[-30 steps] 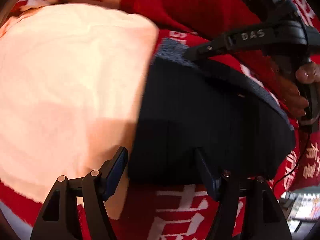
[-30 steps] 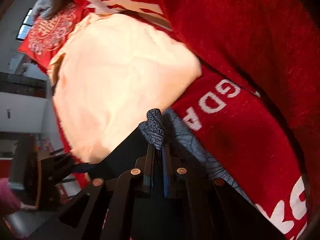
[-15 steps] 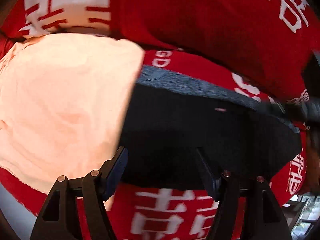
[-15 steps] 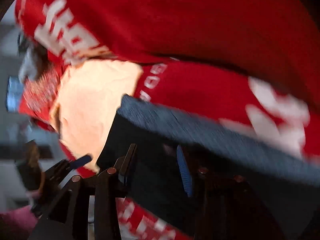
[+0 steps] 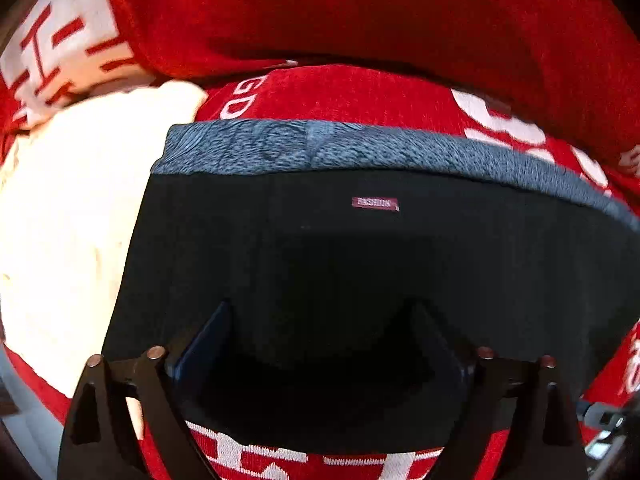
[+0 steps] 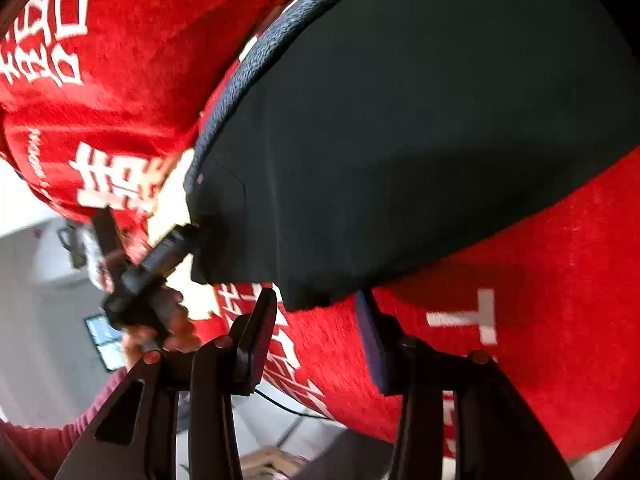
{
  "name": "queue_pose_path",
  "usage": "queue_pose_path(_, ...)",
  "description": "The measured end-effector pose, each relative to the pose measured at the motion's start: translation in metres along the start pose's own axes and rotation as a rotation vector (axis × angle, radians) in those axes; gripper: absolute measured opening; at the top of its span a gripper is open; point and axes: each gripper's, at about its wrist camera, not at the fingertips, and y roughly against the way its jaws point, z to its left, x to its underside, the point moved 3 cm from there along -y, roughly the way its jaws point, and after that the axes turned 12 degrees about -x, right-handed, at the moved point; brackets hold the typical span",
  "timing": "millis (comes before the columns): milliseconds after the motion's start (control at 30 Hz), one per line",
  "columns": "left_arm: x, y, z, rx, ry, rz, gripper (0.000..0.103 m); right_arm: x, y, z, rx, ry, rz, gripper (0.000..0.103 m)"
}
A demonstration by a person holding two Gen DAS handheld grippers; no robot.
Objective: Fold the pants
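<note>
Left claw point(image 5: 320, 344) is spreading its jaws as we inspect, pointing down at the pants point(image 5: 360, 272); its pads stand apart over the dark cloth and press on nothing. Right claw point(image 6: 316, 332) is parted and empty, its tips just off the near corner of the pants, with bare cloth point(image 6: 520, 280) between them.

We find the pants lying as a flat black slab on the red cloth, grey waistband point(image 5: 360, 148) along the far edge and a small label point(image 5: 375, 203) just below it. We judge at least one fold made, since the shape is compact and its edges look doubled; how many layers lie there we cannot tell. A further fold or a smoothing may remain.

Surroundings: a cream cloth point(image 5: 68, 220) lies against the left edge of the pants, possibly tucked slightly under it. A raised red fold point(image 5: 360, 12) sits close behind the waistband. In the right view, the hand point(image 6: 160, 316) on the left tool is near the pants' corner and would crowd any grasp there.
</note>
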Motion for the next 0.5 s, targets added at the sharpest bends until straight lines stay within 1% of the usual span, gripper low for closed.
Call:
queue_pose_path(67, -0.002, -0.001, 0.002, 0.011, 0.020, 0.013, 0.093, -0.001, 0.001, -0.010, -0.053, -0.050, -0.044, 0.046)
queue_pose_path(100, -0.003, -0.001, 0.003, 0.014, 0.019, 0.016, 0.093, -0.001, 0.003, -0.012, -0.084, -0.068, -0.068, 0.046)
queue_pose_path(133, -0.003, -0.002, 0.002, 0.012, 0.015, 0.016, 0.093, -0.001, 0.007, -0.014, -0.135, -0.089, -0.099, 0.046)
queue_pose_path(167, -0.003, -0.003, 0.001, 0.006, 0.008, 0.016, 0.093, 0.000, 0.009, -0.014, -0.161, -0.098, -0.117, 0.046)
queue_pose_path(200, -0.003, -0.003, 0.000, 0.002, 0.006, 0.016, 0.093, 0.000, 0.011, -0.015, -0.174, -0.106, -0.130, 0.046)
queue_pose_path(300, -0.003, -0.004, 0.000, -0.004, 0.011, 0.020, 0.094, -0.003, 0.005, -0.024, -0.151, -0.129, -0.129, 0.046)
queue_pose_path(367, -0.004, -0.005, 0.000, -0.010, 0.010, 0.019, 0.094, -0.005, 0.003, -0.032, -0.162, -0.156, -0.139, 0.044)
queue_pose_path(400, -0.004, -0.005, 0.000, -0.011, 0.010, 0.021, 0.094, -0.007, 0.003, -0.034, -0.167, -0.172, -0.141, 0.041)
queue_pose_path(433, -0.005, -0.005, 0.000, -0.010, 0.011, 0.022, 0.094, -0.010, 0.004, -0.032, -0.146, -0.177, -0.142, 0.015)
queue_pose_path(467, -0.005, -0.005, 0.000, -0.010, 0.011, 0.024, 0.094, -0.011, 0.009, -0.028, -0.144, -0.159, -0.147, 0.009)
queue_pose_path(500, -0.004, -0.003, -0.001, -0.011, 0.010, 0.024, 0.094, -0.011, 0.013, -0.022, -0.156, -0.129, -0.152, 0.009)
